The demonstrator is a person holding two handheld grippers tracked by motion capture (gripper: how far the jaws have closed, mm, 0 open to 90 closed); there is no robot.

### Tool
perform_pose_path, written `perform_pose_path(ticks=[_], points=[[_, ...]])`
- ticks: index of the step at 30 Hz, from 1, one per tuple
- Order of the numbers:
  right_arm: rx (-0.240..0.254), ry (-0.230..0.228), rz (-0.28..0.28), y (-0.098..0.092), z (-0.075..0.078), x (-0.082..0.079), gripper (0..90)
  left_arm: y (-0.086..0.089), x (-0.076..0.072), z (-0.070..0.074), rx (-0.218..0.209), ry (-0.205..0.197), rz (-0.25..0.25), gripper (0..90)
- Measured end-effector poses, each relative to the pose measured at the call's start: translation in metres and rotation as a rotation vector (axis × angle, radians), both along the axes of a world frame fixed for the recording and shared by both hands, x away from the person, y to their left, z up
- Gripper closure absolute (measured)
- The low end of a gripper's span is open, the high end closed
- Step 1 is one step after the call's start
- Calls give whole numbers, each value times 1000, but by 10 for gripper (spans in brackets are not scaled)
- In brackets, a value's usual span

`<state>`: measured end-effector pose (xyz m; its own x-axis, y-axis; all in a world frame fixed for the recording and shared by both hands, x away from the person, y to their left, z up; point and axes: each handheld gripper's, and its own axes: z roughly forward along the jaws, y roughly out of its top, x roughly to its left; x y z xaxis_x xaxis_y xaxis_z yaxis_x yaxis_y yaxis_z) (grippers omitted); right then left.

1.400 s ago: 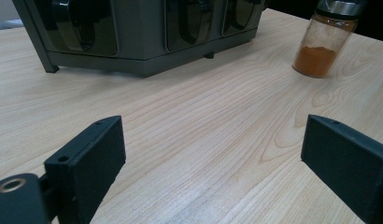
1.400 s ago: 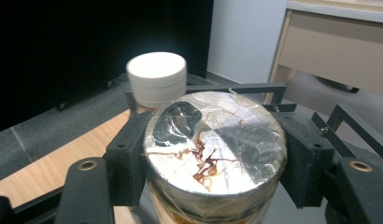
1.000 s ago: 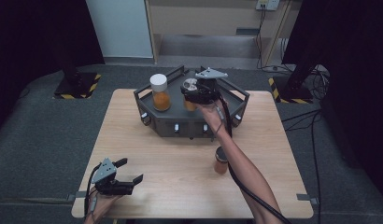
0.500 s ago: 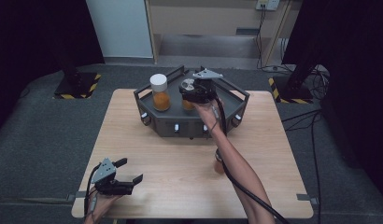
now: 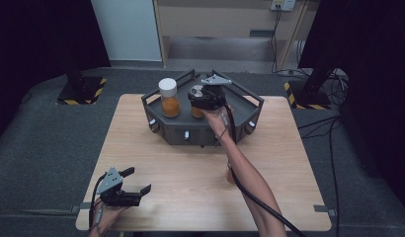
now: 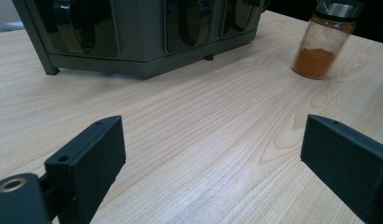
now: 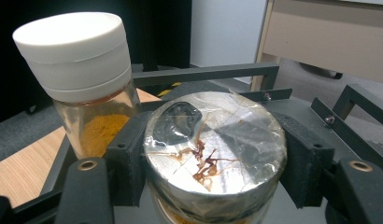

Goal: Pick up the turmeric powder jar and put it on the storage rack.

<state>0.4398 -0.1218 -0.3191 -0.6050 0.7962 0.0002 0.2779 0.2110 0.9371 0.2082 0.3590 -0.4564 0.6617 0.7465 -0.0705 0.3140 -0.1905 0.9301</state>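
**High view: foil-topped jar carried lower over the rack, grip unchanged**

High view, compared with the 2 earlier frames: the right gripper (image 5: pixel 206 101) has shifted a little toward the left of the rack and sits slightly lower over the dark grey spice rack (image 5: pixel 250 98), closer to the white-capped jar (image 5: pixel 169 97) that stands in the rack's left part. The left gripper (image 5: pixel 133 180) rests at the near left corner of the wooden table (image 5: pixel 200 173), where it was in both earlier frames, its jaws spread with nothing between them. In the left gripper view, those open jaws frame bare wood, with the rack's front (image 6: pixel 143 32) ahead and 1 more spice jar (image 6: pixel 326 39) standing on the table, well apart from the rack.

In the right gripper view, the right gripper (image 7: pixel 213 161) pinches the foil-topped jar (image 7: pixel 213 144) from both sides, a black pad against each flank just under the crinkled, stained foil seal. The white-capped jar (image 7: pixel 80 74), part-filled with orange-yellow powder, stands just beside it. The rack's rails (image 7: pixel 203 72) run behind both.

My reading is that this is a placement in progress: the held jar is being lowered into the rack next to the white-capped one. Whether its base already touches the rack floor cannot be told, since the gripper hides it. The jaws should hold until the jar is seated. The jar on the table likely waits for its turn.
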Motion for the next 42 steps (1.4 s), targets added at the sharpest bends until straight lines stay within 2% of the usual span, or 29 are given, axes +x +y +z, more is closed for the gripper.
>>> perform_pose_path(ticks=[9, 18, 34, 38, 42], points=[[-3, 12, -11, 2, -4, 4, 345, 0, 0, 0, 0, -1, -3, 59], [23, 23, -15, -2, -9, 6, 344, -1, 0, 0, 4, -2, -5, 60], [32, 17, -17, -2, -12, 6, 338, -1, 0, 1, 8, -3, -8, 60], [33, 19, -30, -1, -10, 4, 263, -1, 0, 0, 5, -2, -7, 60], [66, 2, -38, -6, -9, 0, 188, -1, 0, 1, 9, -3, -10, 60]])
